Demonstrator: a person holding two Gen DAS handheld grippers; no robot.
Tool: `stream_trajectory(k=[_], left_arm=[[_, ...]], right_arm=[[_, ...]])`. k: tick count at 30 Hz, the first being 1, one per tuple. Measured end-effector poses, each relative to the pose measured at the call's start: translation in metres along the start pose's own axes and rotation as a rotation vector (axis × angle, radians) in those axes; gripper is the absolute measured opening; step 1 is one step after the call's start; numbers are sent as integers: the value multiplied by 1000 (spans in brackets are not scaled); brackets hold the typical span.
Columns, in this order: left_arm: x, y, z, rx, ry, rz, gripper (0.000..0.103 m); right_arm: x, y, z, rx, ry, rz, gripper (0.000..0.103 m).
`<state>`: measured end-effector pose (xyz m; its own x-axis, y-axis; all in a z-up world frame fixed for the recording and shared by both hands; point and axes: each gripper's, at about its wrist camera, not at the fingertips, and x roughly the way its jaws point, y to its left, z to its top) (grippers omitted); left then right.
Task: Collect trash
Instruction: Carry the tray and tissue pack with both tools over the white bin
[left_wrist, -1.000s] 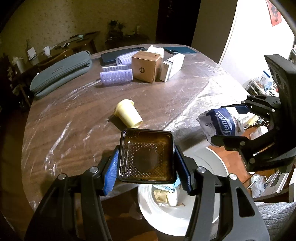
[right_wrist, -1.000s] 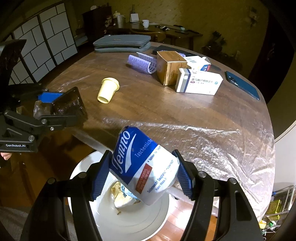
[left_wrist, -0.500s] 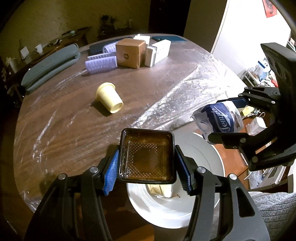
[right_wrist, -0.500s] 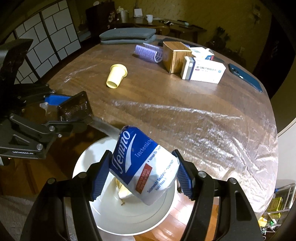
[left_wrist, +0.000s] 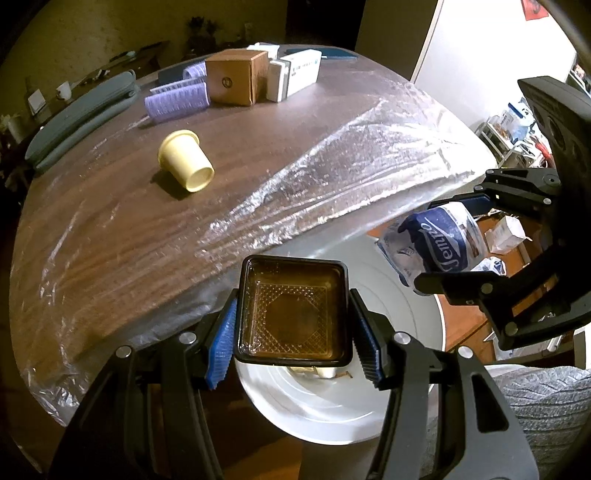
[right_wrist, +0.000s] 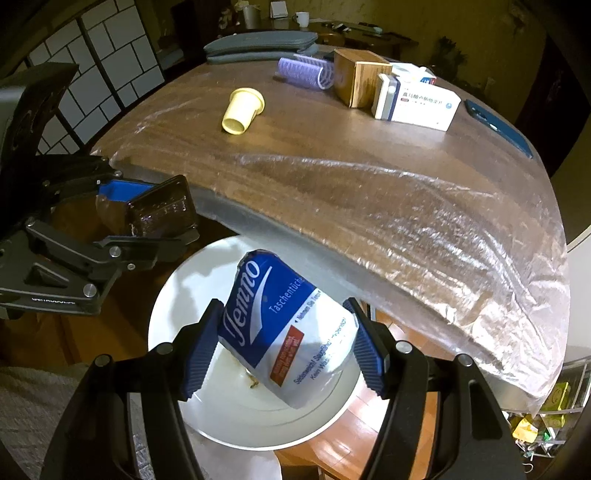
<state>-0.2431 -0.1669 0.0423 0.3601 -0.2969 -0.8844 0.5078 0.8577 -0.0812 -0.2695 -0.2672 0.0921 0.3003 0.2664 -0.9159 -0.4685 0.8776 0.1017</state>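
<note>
Left claw (left_wrist: 293, 341) pinches a brown plastic tray (left_wrist: 291, 308), right claw (right_wrist: 286, 350) a Tempo tissue pack (right_wrist: 284, 328), both over the white bin (right_wrist: 236, 417); releasing comes next.

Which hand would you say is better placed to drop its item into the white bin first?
Right, probably: its tongs hold the tissue pack squarely above the white bin, whereas the left tongs' dark tray hangs over the rim.

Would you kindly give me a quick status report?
Left gripper shut on brown tray. Right gripper shut on tissue pack. Both above white bin. Nothing in the way.
</note>
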Motion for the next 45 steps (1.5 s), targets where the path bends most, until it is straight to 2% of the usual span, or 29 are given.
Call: stream_trajectory(k=[36,45], left_arm=[[48,-5,-46,26,136,-8,57],[70,-7,-49,33,182,-9,57]], right_arm=[[63,7,-19,-6,130,15,65],[82,8,-23,-16,157,12,65]])
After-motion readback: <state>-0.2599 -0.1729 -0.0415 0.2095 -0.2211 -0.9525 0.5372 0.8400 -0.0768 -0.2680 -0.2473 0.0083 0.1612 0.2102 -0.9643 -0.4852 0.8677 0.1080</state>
